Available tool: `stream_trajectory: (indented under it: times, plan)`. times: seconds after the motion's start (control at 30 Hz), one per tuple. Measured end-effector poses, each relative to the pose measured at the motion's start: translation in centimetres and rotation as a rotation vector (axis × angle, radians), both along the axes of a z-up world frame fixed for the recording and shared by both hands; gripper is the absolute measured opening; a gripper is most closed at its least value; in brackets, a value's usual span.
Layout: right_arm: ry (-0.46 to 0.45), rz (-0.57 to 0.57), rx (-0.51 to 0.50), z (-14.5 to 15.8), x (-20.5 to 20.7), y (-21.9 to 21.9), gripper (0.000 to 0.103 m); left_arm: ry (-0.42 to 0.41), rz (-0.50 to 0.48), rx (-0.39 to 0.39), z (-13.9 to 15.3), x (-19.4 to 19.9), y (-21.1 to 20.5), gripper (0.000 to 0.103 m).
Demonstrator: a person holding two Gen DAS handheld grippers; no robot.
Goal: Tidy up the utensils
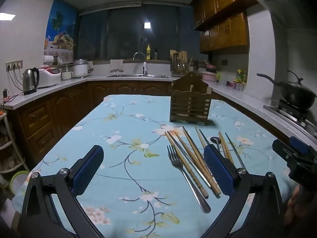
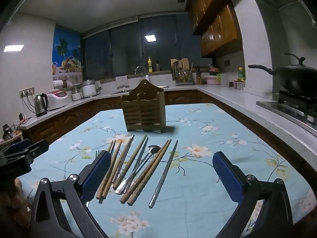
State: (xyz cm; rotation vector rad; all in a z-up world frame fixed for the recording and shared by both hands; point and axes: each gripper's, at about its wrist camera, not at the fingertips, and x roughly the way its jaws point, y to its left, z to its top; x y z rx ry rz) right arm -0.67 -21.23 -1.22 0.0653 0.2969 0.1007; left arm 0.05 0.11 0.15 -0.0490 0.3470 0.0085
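Kitchen counters ring a table under a pale blue floral cloth [image 2: 227,138], and everything hinges on the loose fan of utensils lying flat on it. Brown wooden chopsticks [image 2: 136,157], grey metal chopsticks [image 2: 164,171], a steel spoon [image 2: 138,168] and a steel fork [image 1: 184,176] all point their long axes away from the cameras, toward the slatted dark wooden utensil holder [image 2: 143,112] standing upright just beyond their far tips, apparently with nothing in it yet. Right gripper [image 2: 161,175] hovers above the cloth with jaws spread wide, and most of the fan sits between them, handles nearest. Left gripper [image 1: 153,169] also gapes with nothing held, but the pile lies toward its right finger, off-centre. My read: the right hand is better placed for the first pick, closing across a shaft, not along it.
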Motion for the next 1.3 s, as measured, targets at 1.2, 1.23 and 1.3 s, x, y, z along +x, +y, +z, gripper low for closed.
stream_trajectory:
  times: [1.2,1.23,1.3]
  plan:
    - [0.032,0.000,0.014,-0.2,1.0,-0.4,0.103,0.048,-0.020,-0.020,-0.5,0.9,0.0,0.103]
    - [0.039,-0.001,0.014,-0.2,1.1,-0.4,0.103,0.062,-0.022,-0.015,-0.6,1.2,0.0,0.103]
    - [0.067,0.007,0.022,-0.2,1.6,-0.5,0.103,0.085,-0.034,-0.030,-0.7,1.8,0.0,0.103]
